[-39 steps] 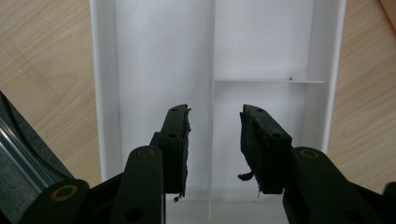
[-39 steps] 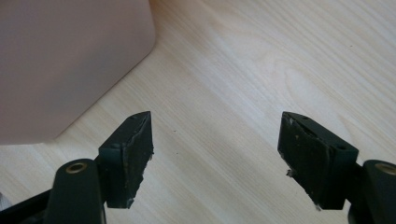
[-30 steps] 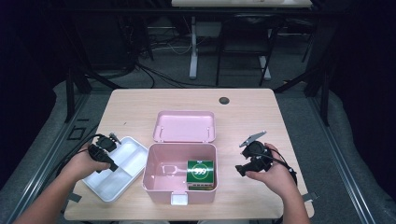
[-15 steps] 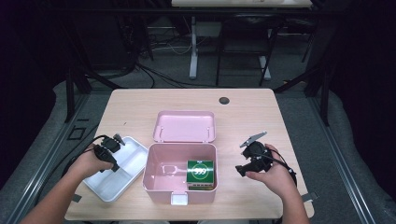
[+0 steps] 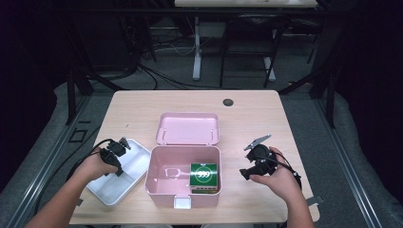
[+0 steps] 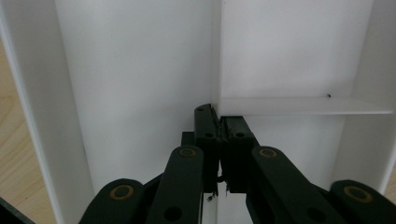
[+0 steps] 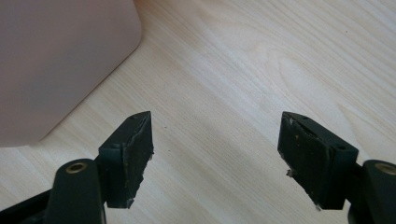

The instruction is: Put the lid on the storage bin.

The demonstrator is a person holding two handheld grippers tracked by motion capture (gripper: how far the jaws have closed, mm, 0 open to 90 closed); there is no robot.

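Note:
A white divided tray lies at the table's front left. My left gripper reaches down into it; its jaws have just been closing. In the left gripper view the left gripper is shut on the tray's thin upright divider, pinched between the pads. A pink box stands open at the front centre, its lid laid back. Inside it on the right sits a green pack. My right gripper rests right of the box, open, and nothing lies between the jaws of the right gripper.
A small black disc sits near the table's far edge. The pink box's corner lies just left of my right gripper. Bare wood runs behind the box and tray.
My left hand has sunk a little into the white tray, and its jaws have closed onto the divider. The right hand has stayed still.

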